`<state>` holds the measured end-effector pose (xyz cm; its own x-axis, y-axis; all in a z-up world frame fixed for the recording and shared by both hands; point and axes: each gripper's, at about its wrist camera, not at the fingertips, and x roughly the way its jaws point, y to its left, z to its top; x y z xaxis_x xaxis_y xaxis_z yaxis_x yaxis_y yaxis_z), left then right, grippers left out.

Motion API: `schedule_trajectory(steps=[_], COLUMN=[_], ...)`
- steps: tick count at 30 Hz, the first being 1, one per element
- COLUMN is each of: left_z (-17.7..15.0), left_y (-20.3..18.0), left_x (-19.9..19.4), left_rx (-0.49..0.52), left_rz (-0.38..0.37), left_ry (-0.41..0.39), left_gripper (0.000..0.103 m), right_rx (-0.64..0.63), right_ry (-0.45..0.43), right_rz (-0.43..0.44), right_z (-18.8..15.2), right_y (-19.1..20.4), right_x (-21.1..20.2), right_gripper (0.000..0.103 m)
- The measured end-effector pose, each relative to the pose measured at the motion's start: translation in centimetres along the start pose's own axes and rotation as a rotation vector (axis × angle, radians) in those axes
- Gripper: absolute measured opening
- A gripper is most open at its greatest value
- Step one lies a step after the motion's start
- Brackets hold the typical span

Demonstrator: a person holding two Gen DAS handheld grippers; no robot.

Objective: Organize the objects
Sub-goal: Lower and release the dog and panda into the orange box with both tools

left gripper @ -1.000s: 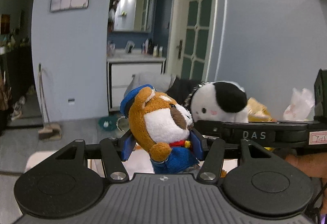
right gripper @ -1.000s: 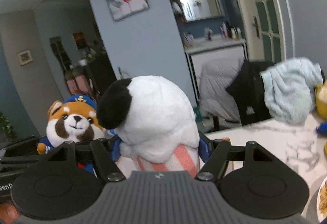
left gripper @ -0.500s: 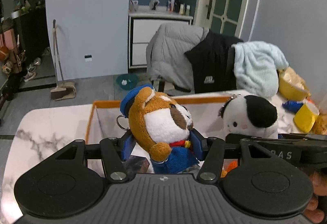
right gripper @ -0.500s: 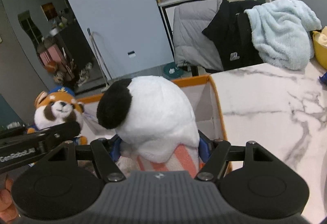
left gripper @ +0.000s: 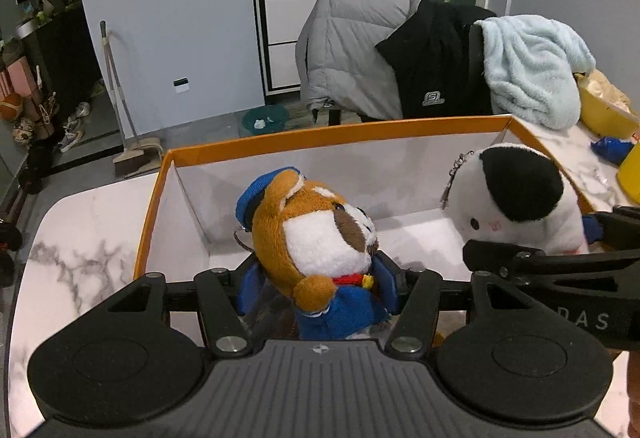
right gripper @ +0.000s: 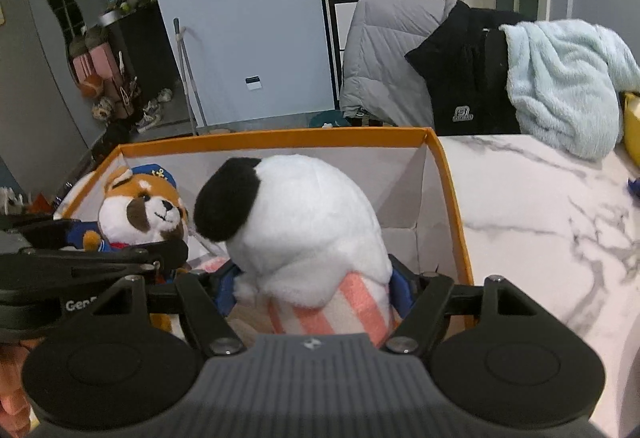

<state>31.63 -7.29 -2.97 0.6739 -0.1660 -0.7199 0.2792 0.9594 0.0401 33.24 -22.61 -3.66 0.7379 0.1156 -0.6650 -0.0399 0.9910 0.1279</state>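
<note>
Box (left gripper: 360,134), orange-rimmed with white inside, on the marble table (left gripper: 88,238): the landmark. Left wrist view: left gripper (left gripper: 318,288) grasps the red panda plush (left gripper: 316,238) in a blue cap and coat, blue pads at its flanks, jaws having just eased wider; the plush sits low inside the box near its left wall. White plush (left gripper: 516,206) with a black ear lies toward the box's right wall.

Right wrist view: right gripper (right gripper: 310,294) clasps the white plush (right gripper: 304,226) at its pink-striped base, jaws likewise just eased wider, inside the box (right gripper: 452,194) by its right wall. Red panda plush (right gripper: 140,210) sits at the left end. Pale blue towel (right gripper: 568,78) hangs beyond the box.
</note>
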Motion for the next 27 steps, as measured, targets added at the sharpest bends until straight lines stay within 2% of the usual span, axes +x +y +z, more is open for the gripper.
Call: schedule_trajectory(steps=[3, 5, 7, 18, 27], left_z=[0.0, 0.2, 0.4, 1.3, 1.6], left_y=[0.0, 0.1, 0.2, 0.6, 1.2], left_x=[-0.1, -0.4, -0.7, -2.3, -4.4], left_rx=[0.014, 0.022, 0.026, 0.056, 0.074], left_rz=[0.023, 0.038, 0.036, 0.04, 0.064], left_ry=[-0.011, -0.025, -0.039, -0.067, -0.08], left_gripper=[0.074, 0.083, 0.086, 0.087, 0.087], right_rx=[0.014, 0.034, 0.055, 0.088, 0.068], right_ry=[-0.001, -0.011, -0.017, -0.028, -0.054], right_rz=[0.009, 0.014, 0.02, 0.031, 0.056], right_z=[0.0, 0.1, 0.1, 0.3, 0.8], right_y=[-0.2, -0.4, -0.6, -0.8, 0.3], right_x=[0.0, -0.1, -0.4, -0.9, -2.8], right_gripper=[0.075, 0.08, 0.081, 0.081, 0.081])
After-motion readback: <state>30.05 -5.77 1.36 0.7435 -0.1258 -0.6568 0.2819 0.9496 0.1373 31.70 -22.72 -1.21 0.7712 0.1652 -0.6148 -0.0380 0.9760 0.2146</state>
